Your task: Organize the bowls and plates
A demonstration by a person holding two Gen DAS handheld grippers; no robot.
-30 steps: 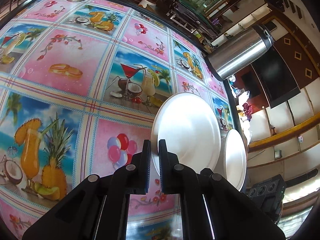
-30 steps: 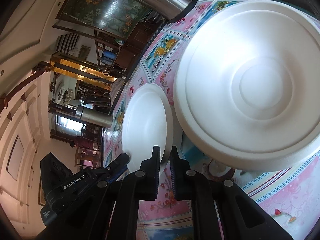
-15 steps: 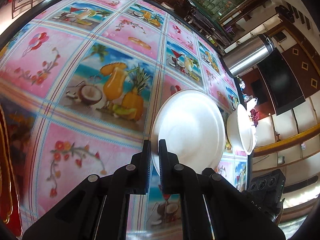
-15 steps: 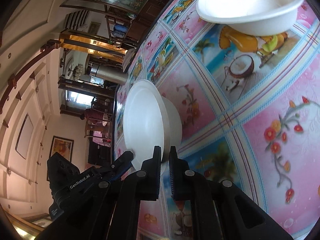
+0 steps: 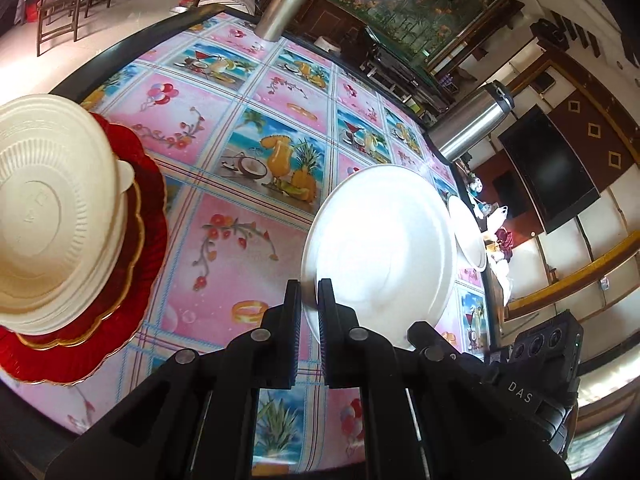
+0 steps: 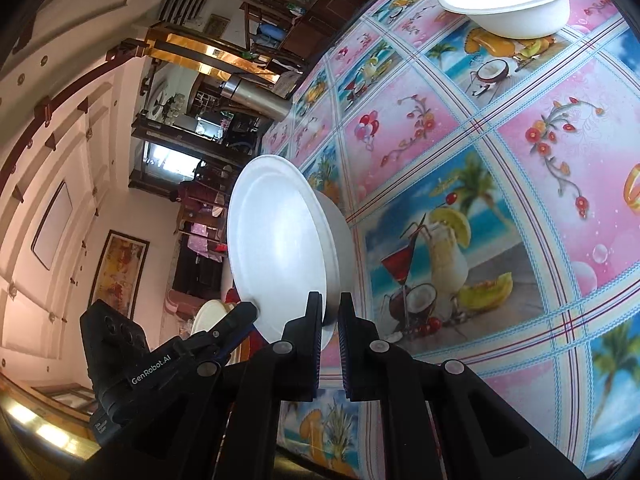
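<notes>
Two white dishes held aloft — plate [image 5: 380, 240], bowl [image 6: 288, 248] — both empty.

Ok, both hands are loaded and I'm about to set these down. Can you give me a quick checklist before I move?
1. Left gripper shut on the white plate rim: ok.
2. Right gripper shut on the held bowl rim: ok.
3. White plate and held bowl apart: cannot tell, they overlap in the left view.
4. Red plate stack top free: not ok, a cream dish sits on it.
5. Second bowl upright on the tablecloth: ok.
</notes>
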